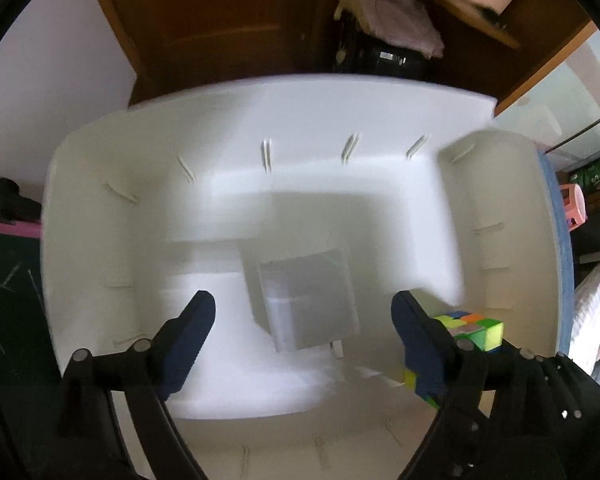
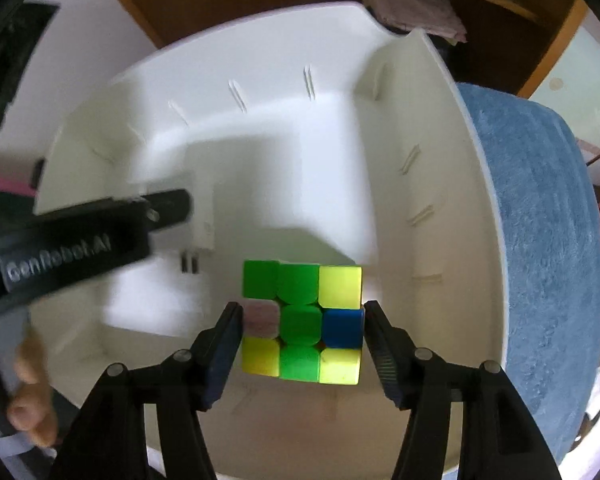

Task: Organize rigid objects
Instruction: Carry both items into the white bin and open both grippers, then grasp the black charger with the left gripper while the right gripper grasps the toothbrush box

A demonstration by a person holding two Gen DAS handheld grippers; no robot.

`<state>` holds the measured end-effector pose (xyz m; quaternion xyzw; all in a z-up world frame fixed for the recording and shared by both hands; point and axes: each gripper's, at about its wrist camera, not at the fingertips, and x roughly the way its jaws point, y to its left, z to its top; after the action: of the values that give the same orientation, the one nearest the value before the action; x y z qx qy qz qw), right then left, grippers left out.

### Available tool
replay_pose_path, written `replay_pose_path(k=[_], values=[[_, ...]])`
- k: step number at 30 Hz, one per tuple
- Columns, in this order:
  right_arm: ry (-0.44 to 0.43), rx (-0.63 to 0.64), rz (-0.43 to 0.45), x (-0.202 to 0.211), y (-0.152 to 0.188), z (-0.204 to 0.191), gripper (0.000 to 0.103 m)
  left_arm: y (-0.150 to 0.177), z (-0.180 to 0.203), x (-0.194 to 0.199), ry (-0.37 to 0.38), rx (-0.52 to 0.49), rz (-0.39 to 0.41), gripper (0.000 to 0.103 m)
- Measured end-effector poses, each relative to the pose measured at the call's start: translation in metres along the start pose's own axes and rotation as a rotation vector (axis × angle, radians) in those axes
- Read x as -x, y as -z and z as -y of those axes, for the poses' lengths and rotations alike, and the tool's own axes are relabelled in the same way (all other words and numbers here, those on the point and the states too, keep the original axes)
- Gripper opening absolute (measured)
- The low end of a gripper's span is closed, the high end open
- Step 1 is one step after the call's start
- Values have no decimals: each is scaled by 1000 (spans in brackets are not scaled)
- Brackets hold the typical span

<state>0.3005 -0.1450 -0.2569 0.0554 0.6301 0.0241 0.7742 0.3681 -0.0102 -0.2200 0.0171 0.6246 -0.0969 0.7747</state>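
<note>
A white plastic bin (image 1: 100, 208) (image 2: 432, 128) fills both views. My right gripper (image 2: 302, 332) is shut on a colourful puzzle cube (image 2: 300, 320) and holds it inside the bin near the right wall. The cube also shows in the left wrist view (image 1: 476, 328), behind my right finger. A white plug adapter (image 1: 308, 304) (image 2: 202, 228) lies on the bin floor. My left gripper (image 1: 304, 320) is open and empty, its fingers wide on either side of the adapter, above it. The left gripper's black body (image 2: 80, 236) crosses the right wrist view at the left.
A blue towel-like cloth (image 2: 540, 220) lies along the bin's right side. A brown wooden door (image 1: 220, 20) stands behind the bin. A dark board with a pink edge (image 1: 8, 280) is at the left. Clutter and a pink stool (image 1: 574, 208) are at the right.
</note>
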Motion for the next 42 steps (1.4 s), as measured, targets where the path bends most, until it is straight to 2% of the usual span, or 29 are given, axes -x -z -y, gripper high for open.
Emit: replay_pose_path(k=[4, 8, 9, 10, 11, 14, 18, 23, 27, 33, 36, 42], values=[[5, 7, 75, 32, 9, 6, 62, 13, -3, 48, -2, 2, 94, 91], [-28, 39, 184, 96, 37, 13, 62, 38, -4, 114, 12, 21, 179, 91], [-35, 55, 214, 116, 42, 16, 63, 50, -4, 137, 15, 26, 203, 91], [-37, 64, 235, 126, 42, 15, 69, 52, -6, 149, 15, 30, 218, 91], [-40, 78, 272, 146, 54, 16, 75, 62, -6, 165, 13, 34, 239, 91], [-71, 111, 368, 192, 92, 8, 79, 91, -3, 205, -4, 31, 305, 92], [-96, 171, 424, 228, 148, 11, 80, 152, 1, 235, -68, 20, 344, 92], [-70, 219, 406, 234, 213, 23, 80, 214, 7, 235, -124, 39, 340, 92], [-64, 205, 390, 223, 255, 35, 80, 257, 12, 225, -136, 60, 308, 92], [-82, 215, 359, 204, 297, 46, 80, 297, 14, 195, -164, 41, 238, 92], [-82, 286, 362, 192, 315, 44, 80, 314, 11, 170, -137, 54, 191, 92], [-43, 521, 348, 147, 342, 30, 80, 332, 2, 113, -100, 72, 99, 92]])
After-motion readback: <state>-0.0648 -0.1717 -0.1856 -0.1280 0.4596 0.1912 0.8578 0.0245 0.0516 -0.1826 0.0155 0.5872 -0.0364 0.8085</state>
